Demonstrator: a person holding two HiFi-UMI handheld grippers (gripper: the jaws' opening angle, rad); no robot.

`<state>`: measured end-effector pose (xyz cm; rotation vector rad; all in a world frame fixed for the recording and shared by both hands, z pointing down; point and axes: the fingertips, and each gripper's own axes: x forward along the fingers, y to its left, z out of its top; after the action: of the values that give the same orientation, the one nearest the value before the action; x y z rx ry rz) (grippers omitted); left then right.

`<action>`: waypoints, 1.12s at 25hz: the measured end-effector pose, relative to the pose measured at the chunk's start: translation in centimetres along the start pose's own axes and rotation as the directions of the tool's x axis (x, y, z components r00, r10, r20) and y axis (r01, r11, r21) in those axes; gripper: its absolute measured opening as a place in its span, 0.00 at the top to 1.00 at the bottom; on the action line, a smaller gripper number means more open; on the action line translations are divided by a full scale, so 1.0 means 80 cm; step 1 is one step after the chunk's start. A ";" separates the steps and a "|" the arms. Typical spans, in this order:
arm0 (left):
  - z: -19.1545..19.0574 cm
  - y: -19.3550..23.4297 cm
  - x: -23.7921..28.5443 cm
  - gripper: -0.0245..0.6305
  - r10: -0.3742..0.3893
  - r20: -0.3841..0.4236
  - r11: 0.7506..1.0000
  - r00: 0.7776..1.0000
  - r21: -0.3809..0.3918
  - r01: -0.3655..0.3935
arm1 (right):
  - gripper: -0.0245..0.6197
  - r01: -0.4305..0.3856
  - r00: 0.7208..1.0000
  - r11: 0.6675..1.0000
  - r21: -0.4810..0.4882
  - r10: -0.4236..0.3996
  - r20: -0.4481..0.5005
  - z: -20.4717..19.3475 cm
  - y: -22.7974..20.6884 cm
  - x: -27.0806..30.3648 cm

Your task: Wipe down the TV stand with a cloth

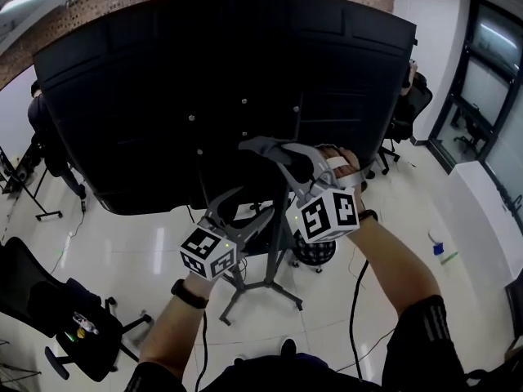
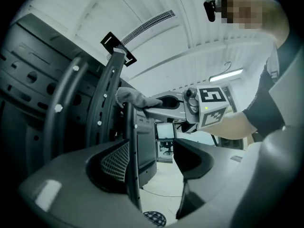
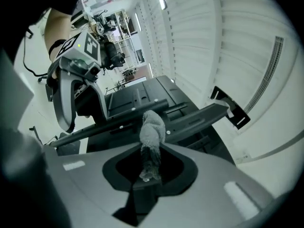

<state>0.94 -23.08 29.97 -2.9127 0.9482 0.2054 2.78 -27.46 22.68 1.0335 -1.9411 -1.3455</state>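
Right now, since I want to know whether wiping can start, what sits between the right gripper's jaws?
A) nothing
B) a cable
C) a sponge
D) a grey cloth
D: the right gripper is shut on a grey cloth, which sticks out past its jaws.

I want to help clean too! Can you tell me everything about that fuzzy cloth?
The cloth is small, grey and fuzzy, like a soft towel rag. It is scrunched into a lump, not spread flat. The right gripper has its jaws shut on the cloth's lower end, and the puffy end sticks out ahead of them. That puffy end looks pressed against a dark metal bar of the TV stand.
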 end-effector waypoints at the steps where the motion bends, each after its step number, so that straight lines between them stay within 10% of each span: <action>1: 0.009 -0.001 0.010 0.49 0.003 0.010 1.000 1.000 0.011 -0.003 | 0.87 0.011 1.000 1.000 -0.020 -0.011 0.009 -0.004 -0.016 0.000; 13: 0.098 0.001 0.095 0.49 0.056 0.073 0.988 0.996 0.140 -0.066 | 0.87 0.028 0.999 0.946 -0.323 -0.039 -0.028 -0.055 -0.142 0.033; 28: 0.061 0.027 0.103 0.49 0.116 0.029 0.987 0.993 0.111 -0.118 | 0.87 -0.033 0.999 0.913 -0.407 0.023 -0.030 -0.083 -0.088 0.040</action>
<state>5.74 -29.06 23.89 -2.7498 1.0912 0.1849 8.23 -34.98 18.39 0.8080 -1.5536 -1.6228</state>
